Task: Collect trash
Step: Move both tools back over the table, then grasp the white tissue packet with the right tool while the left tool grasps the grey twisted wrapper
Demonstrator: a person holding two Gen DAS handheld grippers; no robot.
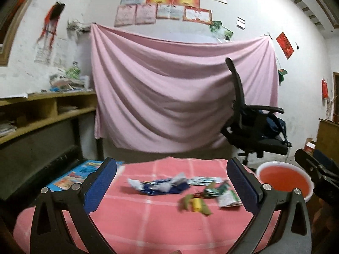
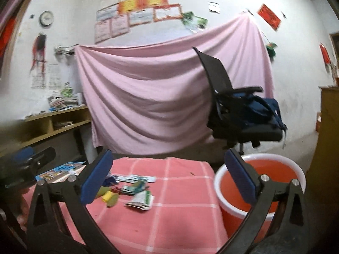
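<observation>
- The left tool (image 1: pixel 171 182) stood wide, both blue pads (image 1: pixel 101 186) apart with nothing between them, held above the near part of the surface (image 1: pixel 148 222), which wore a pink checked cloth
- The right tool (image 2: pixel 167 177) was likewise spread wide and empty, its right pad in front of the red bucket (image 2: pixel 275 180)
- The trash lay in a loose cluster on the surface, left of the bucket and apart from both tools
- Farthest from the bucket was a crumpled blue and white wrapper (image 1: pixel 159 185); just beside it, toward the bucket, lay a flat white and green packet (image 1: pixel 202 180)
- Nearer the bucket sat a green and white carton (image 1: pixel 228 196), tilted on its side
- A yellow piece among green leafy scraps (image 1: pixel 196 205) lay in front of the wrappers, near the carton; blur hid what it was
- The bucket stood off the right edge of the surface, white-rimmed, lower than the cloth
- Behind the bucket stood a black office chair (image 2: pixel 233 105) carrying a dark blue bag (image 2: pixel 267 110)
- A pink sheet (image 1: pixel 169 89) hung on the wall beyond the surface
</observation>
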